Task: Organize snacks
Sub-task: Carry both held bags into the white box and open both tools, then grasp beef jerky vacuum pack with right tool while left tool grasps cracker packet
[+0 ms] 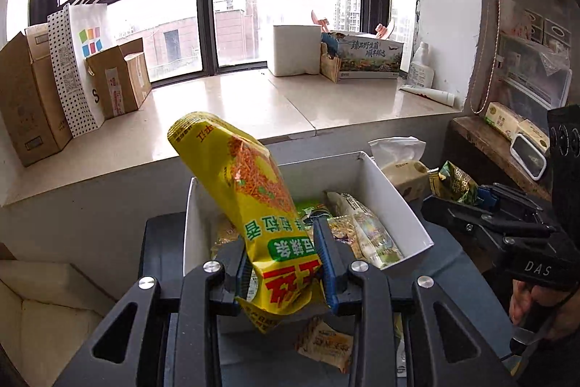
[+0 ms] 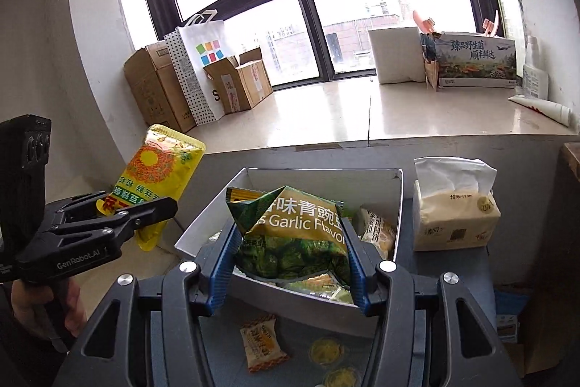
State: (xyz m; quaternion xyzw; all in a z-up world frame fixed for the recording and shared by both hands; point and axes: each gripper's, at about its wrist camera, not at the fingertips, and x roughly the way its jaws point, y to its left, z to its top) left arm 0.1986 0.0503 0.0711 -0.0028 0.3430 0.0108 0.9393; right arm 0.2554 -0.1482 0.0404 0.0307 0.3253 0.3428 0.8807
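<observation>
My left gripper [image 1: 286, 263] is clamped on the lower end of the yellow snack bag [image 1: 253, 205], held tilted above the white box [image 1: 398, 191]. My right gripper [image 2: 290, 263] grips the green garlic pea bag [image 2: 293, 231] over the same box, which holds other snack packets [image 1: 369, 227].

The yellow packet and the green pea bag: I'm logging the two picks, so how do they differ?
The yellow packet is long and narrow, in the left gripper; the green pea bag is wider and crumpled, in the right gripper. Yellow shows only Chinese print; green adds "Garlic Flavor". Both are clamped and raised near the white box.
</observation>
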